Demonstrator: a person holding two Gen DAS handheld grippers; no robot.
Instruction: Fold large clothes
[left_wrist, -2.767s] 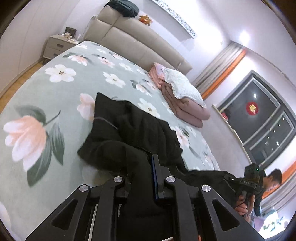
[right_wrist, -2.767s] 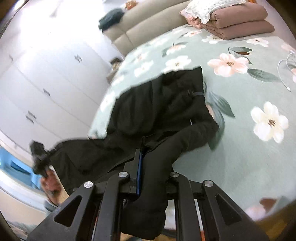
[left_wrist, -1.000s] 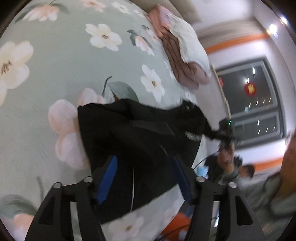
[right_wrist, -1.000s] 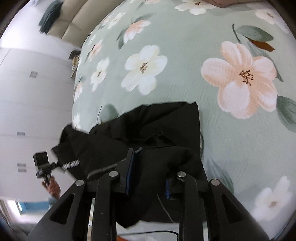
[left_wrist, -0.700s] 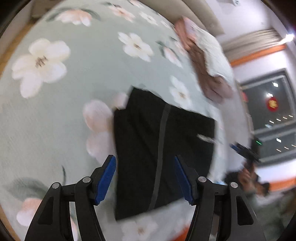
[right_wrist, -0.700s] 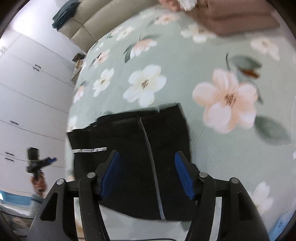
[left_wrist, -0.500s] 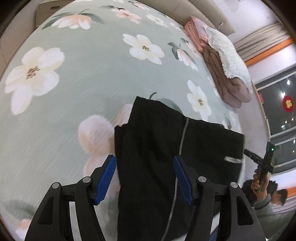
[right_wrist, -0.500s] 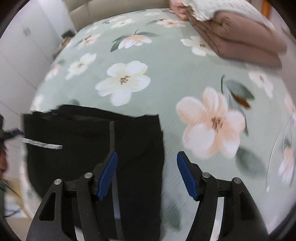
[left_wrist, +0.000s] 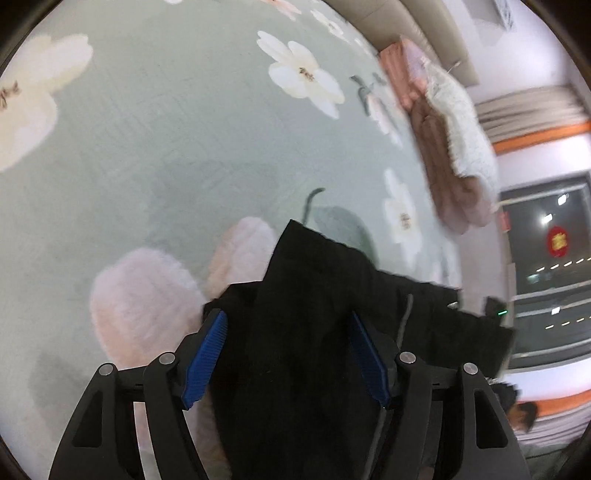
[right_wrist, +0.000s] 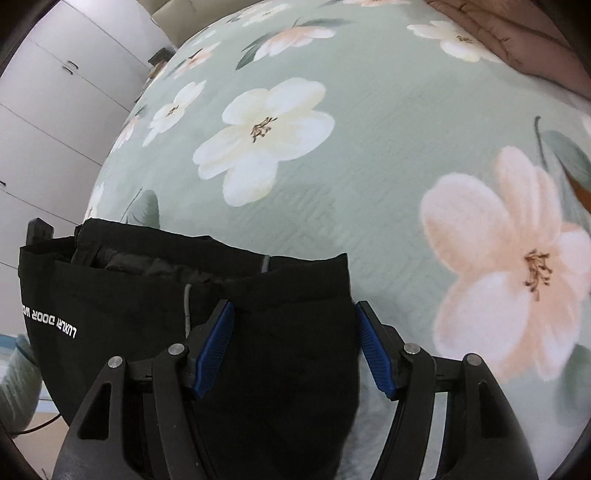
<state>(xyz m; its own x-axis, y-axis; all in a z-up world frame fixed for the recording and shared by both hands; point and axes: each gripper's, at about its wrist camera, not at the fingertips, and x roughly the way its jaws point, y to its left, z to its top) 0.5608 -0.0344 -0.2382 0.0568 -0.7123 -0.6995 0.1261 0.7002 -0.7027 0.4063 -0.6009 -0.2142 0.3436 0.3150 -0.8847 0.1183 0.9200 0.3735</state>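
A black garment (left_wrist: 332, 288) lies folded on the flower-printed bed cover (left_wrist: 166, 147). In the left wrist view my left gripper (left_wrist: 286, 317) hovers close over the garment's near left part. Its blue pads (left_wrist: 207, 350) stand wide apart, the jaws are opening, and cloth lies below and between them without being pressed. In the right wrist view the garment (right_wrist: 129, 295) shows white lettering (right_wrist: 50, 321) and a grey stripe. My right gripper (right_wrist: 294, 306) is open over the garment's right corner, its pads clear of the cloth.
A folded pink quilt with a white pillow (left_wrist: 450, 155) lies further up the bed, also seen as the quilt (right_wrist: 517, 37) at top right. White wardrobe doors (right_wrist: 44, 110) stand left of the bed. A dark window (left_wrist: 546, 258) and a person's head (left_wrist: 521, 413) are at the right.
Both grippers let go of the black garment, which now lies folded flat on the bed. Both have come down closer over it, and the right one's jaws went from shut to wide.
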